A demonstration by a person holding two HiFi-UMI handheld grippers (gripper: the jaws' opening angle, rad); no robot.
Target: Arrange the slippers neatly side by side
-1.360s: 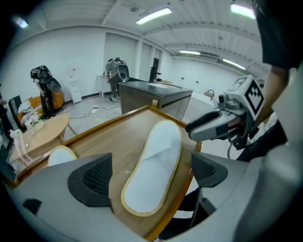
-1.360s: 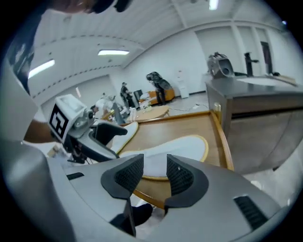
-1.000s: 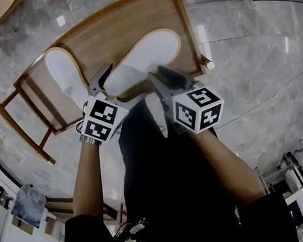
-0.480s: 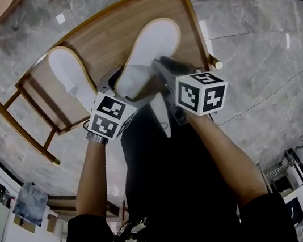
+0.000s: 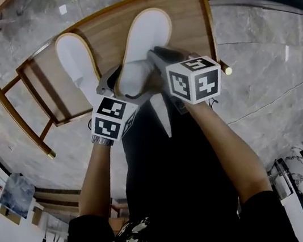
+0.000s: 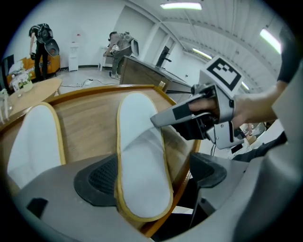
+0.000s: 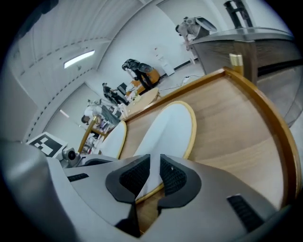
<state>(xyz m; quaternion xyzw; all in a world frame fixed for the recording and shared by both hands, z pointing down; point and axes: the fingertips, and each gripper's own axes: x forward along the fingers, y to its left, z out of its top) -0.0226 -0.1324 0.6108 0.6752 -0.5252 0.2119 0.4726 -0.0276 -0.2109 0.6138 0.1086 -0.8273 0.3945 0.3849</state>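
Right gripper (image 7: 152, 172): jaws had just been closing, pinched upper of near slipper (image 5: 147, 36). Left gripper (image 6: 150, 177): spread wide, slipper's overhanging end between jaws. Second slipper (image 5: 73, 55): lay apart on bench (image 5: 111, 33), leftward, angled. Pair not yet side by side; grip judged ready for shift.

1. Matt white cloth slippers (image 5: 145, 36), tan edging.
2. Smooth grained wood counter (image 5: 190, 26), glossier rim.
3. Glossy grey marble floor (image 5: 265, 62).
4. Black rough-textured pads (image 7: 129, 176) on matt grey plastic jaws.
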